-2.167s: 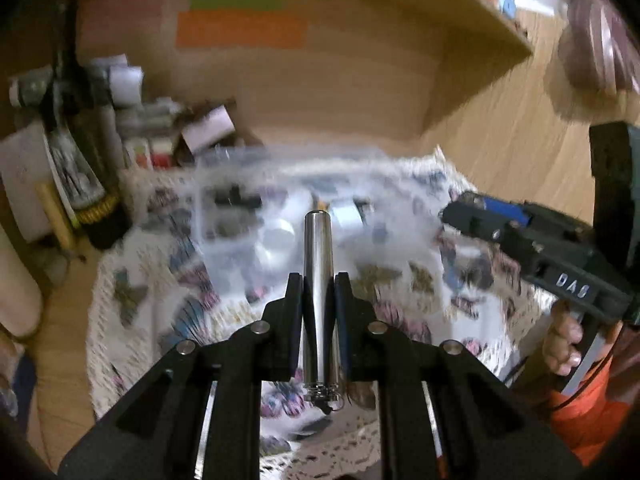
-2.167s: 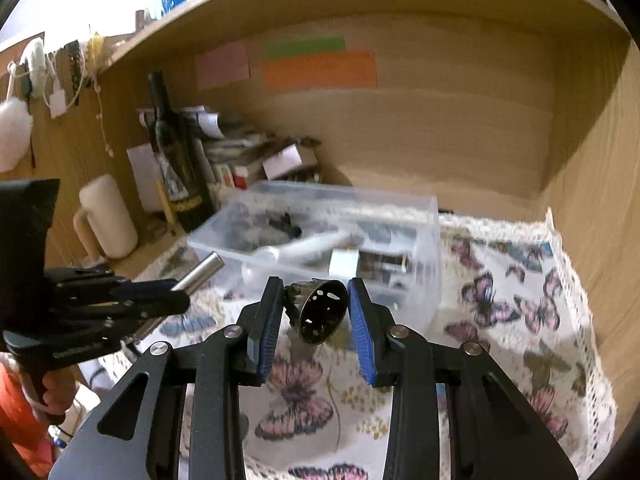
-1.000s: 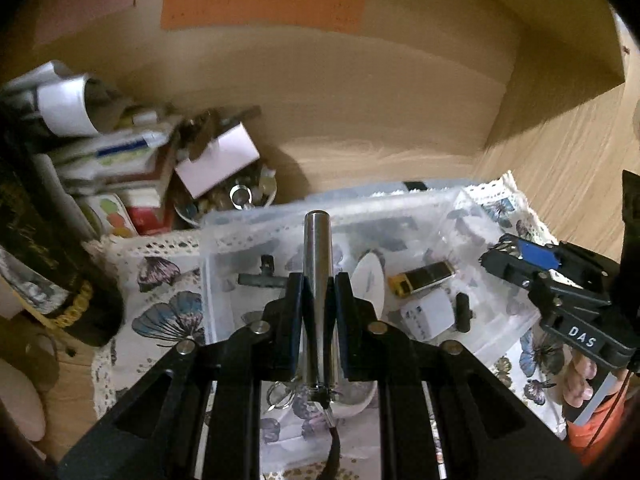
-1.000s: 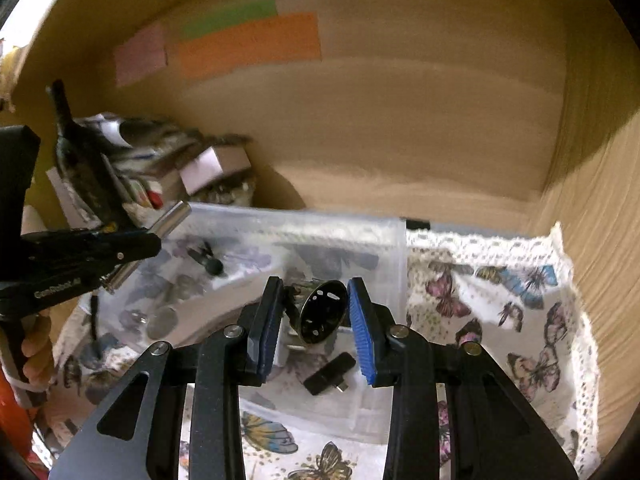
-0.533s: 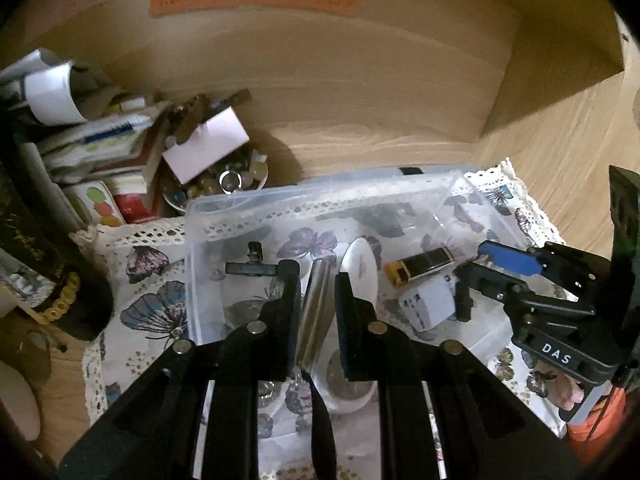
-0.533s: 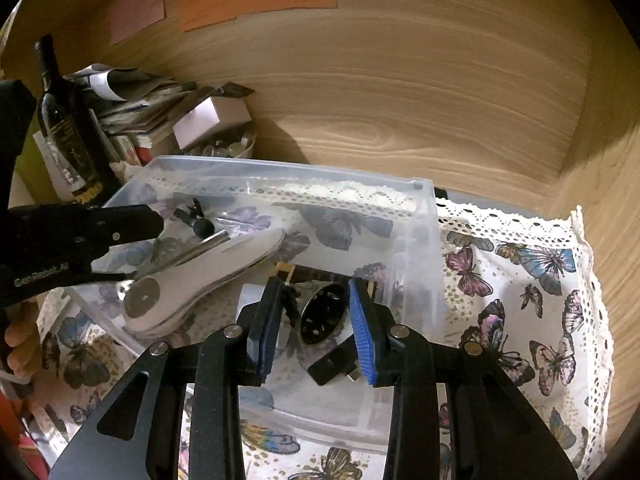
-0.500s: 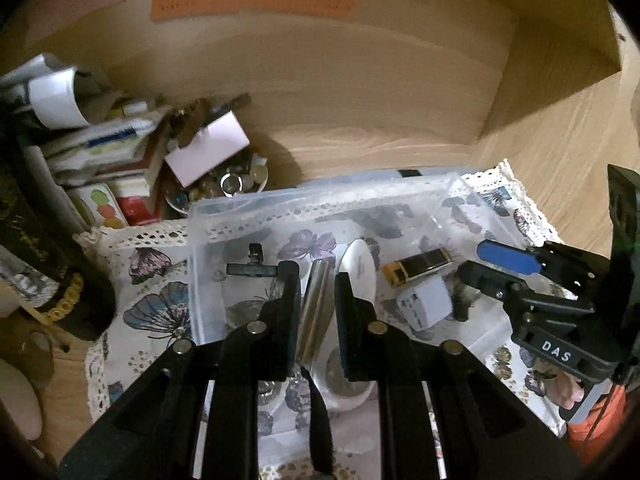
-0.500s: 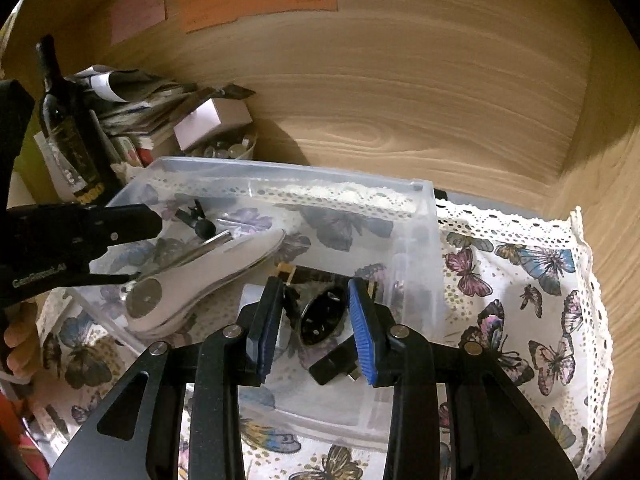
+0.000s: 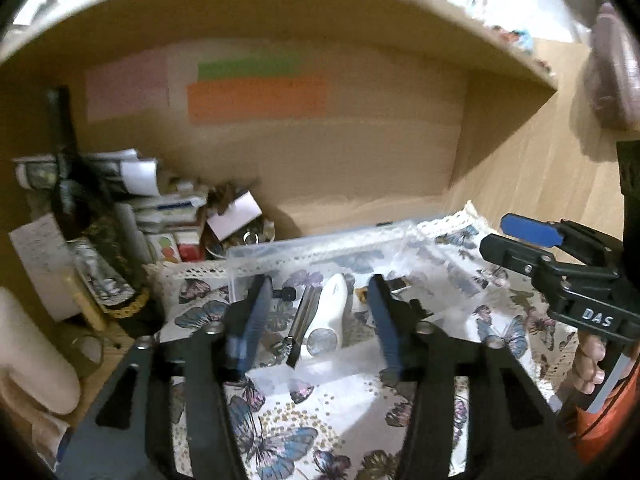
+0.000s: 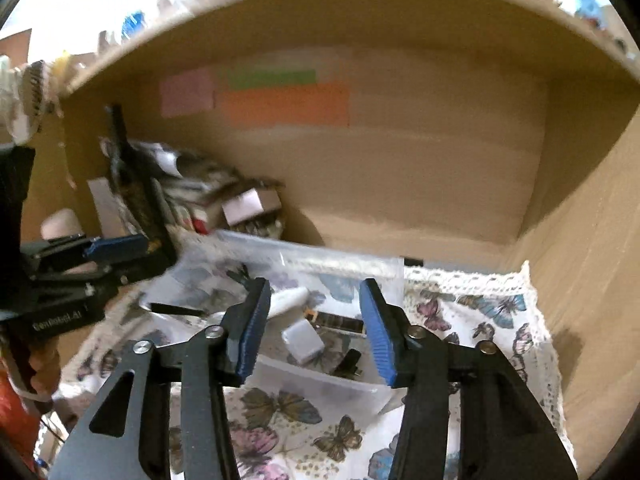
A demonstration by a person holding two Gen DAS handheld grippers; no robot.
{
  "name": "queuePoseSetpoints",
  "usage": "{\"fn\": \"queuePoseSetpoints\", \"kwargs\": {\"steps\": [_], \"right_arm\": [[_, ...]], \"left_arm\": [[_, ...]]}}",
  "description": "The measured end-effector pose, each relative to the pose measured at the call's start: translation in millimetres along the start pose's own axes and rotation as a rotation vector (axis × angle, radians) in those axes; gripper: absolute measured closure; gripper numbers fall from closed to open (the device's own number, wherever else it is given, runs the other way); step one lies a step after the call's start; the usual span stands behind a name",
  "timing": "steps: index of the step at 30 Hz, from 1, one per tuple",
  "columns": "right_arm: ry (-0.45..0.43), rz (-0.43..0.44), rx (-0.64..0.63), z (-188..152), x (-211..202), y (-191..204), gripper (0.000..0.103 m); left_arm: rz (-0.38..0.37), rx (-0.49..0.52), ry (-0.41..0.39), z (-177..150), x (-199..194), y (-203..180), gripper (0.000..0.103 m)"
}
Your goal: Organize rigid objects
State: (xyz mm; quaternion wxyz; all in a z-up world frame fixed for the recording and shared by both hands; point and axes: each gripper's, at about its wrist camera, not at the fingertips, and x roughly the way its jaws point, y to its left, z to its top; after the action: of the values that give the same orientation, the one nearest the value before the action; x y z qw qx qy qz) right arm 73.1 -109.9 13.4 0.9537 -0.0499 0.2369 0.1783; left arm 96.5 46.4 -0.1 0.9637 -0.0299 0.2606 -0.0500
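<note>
A clear plastic bin (image 9: 320, 246) stands on the butterfly cloth (image 9: 344, 412) inside a wooden shelf nook. In it lie a metal cylinder (image 9: 302, 316), a white oval device (image 9: 328, 312), a white block (image 10: 303, 340), a gold-black lighter (image 10: 340, 323) and a small black piece (image 10: 347, 363). My left gripper (image 9: 316, 320) is open and empty, held above the bin's near side. My right gripper (image 10: 314, 328) is open and empty over the bin's right part; it also shows in the left wrist view (image 9: 532, 240).
A dark wine bottle (image 9: 76, 216), stacked boxes and papers (image 9: 168, 216) and a bowl of small metal parts (image 9: 248, 236) crowd the left back corner. A cream mug (image 9: 32, 356) stands at far left. Wooden walls close the back and right.
Both grippers opened and pulled back and up. The metal cylinder left my left gripper and the perforated metal cap left my right one; the cylinder now lies in the bin.
</note>
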Motion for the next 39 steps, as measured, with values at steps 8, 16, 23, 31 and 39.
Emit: {"fn": "queuePoseSetpoints", "kwargs": {"steps": [8,16,23,31,39], "right_arm": [[-0.121,-0.02,0.0,-13.1,-51.6,11.4,0.021],[-0.194,-0.035,0.001,-24.2,-80.4,20.2,0.005],[-0.211,-0.049,0.004,-28.7,-91.5,23.5,0.003],[-0.223,-0.051,0.015,-29.1,-95.4,22.1,0.0],[-0.225,-0.05,0.018,-28.0,-95.7,21.5,0.0]], "left_arm": [[0.022,-0.024,-0.134,-16.7,-54.7,-14.8,0.006],[0.033,-0.014,-0.202,-24.7,-82.7,-24.5,0.001],[0.031,-0.016,-0.212,-28.5,-87.4,-27.2,0.0],[0.036,-0.005,-0.228,-29.0,-89.0,-28.8,0.0],[0.036,-0.007,-0.231,-28.2,-89.3,-28.8,0.0]]}}
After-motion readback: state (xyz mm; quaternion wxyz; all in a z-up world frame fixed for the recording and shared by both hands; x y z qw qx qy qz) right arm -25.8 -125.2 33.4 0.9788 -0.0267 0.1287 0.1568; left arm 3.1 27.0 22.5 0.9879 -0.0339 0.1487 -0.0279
